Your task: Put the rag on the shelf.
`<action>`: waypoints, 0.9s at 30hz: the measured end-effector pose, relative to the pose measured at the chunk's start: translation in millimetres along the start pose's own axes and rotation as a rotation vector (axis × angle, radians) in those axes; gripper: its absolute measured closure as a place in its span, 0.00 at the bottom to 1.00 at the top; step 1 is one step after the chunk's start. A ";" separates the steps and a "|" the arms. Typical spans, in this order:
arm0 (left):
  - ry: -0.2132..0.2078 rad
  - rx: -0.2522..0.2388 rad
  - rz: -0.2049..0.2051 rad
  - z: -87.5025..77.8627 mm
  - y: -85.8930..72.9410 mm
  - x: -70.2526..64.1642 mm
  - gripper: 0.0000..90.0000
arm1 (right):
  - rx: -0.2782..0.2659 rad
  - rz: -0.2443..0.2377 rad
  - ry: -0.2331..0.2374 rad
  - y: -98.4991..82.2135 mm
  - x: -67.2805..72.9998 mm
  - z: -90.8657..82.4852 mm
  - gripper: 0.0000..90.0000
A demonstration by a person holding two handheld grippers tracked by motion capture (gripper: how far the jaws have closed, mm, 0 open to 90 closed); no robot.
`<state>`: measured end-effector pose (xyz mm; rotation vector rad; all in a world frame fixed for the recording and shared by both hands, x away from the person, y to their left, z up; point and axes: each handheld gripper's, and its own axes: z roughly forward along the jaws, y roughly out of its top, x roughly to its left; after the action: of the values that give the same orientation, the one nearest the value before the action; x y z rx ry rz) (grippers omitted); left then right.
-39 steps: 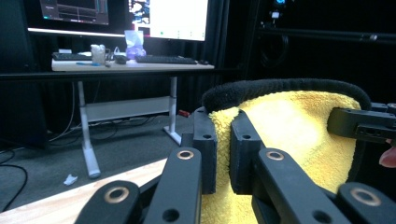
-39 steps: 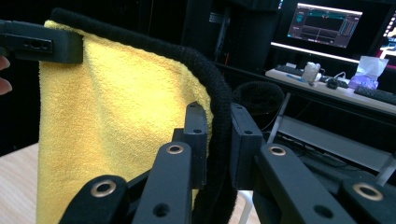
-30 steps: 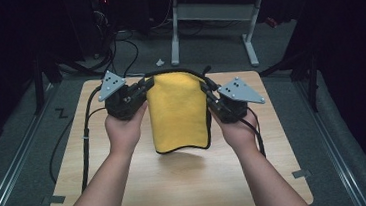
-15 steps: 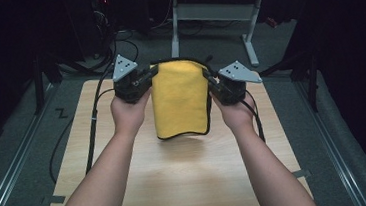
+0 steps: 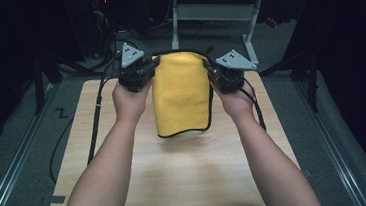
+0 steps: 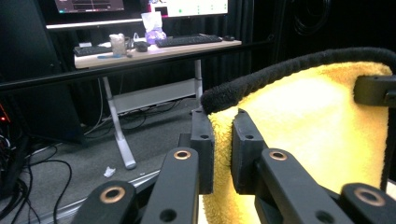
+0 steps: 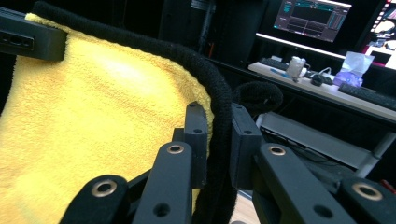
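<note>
Lab or robotics recording room, dark-walled. Small wooden table (image 5: pixel 178 183) set on grey carpet (image 5: pixel 19 147), metal floor rails (image 5: pixel 7 183) along both sides. Loose black cables (image 6: pixel 28 172) trailing over the floor. Behind the table, a white-legged desk (image 6: pixel 154 49) carrying keyboards (image 6: pixel 187 41), a mouse, a tissue box (image 6: pixel 154 28) and a cup. Lit monitors (image 7: pixel 310 16) above the desk showing software panels and data windows. Black curtains or panels all round.

Dim surroundings, lit tabletop, soft focus
</note>
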<state>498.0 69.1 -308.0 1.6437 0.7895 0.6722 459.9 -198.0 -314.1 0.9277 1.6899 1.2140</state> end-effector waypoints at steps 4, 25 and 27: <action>0.020 0.059 0.002 5.4 -7.5 1.6 0.90 | 0.026 -0.005 0.004 -4.1 -2.0 7.8 0.90; 0.049 0.145 0.013 8.6 -13.1 5.5 0.89 | 0.059 -0.055 0.018 -7.4 4.3 19.7 0.90; 0.039 0.141 0.027 12.3 -15.6 6.7 0.89 | 0.064 -0.042 0.023 -8.8 0.7 20.9 0.90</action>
<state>509.4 69.2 -325.6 1.7760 0.8612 0.6823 478.1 -192.5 -326.5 0.9151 1.7675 1.1526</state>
